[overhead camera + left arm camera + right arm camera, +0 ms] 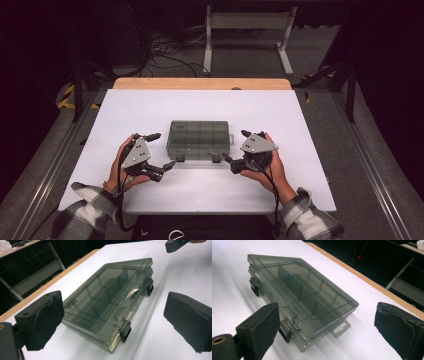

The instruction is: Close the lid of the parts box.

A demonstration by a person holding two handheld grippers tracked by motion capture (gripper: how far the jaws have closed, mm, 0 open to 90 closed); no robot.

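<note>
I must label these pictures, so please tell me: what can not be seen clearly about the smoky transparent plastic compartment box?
- Smoky transparent plastic compartment box, high view: contents too small to tell.
- Small blue item inside, right gripper view: blurred by the tinted lid.
- Raised lettering on the lid, left gripper view: too small to read.
- Near black latch, right gripper view: partly hidden behind the right gripper pad.

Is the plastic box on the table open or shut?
Shut: the box has its lid flat on the base, with both front latches down.

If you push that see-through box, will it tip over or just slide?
The compartment box lies flat and low on the smooth white table, so it would probably slide, not tip. Its hard plastic walls look stiff. Its compartments look nearly empty, so it is likely light.
</note>
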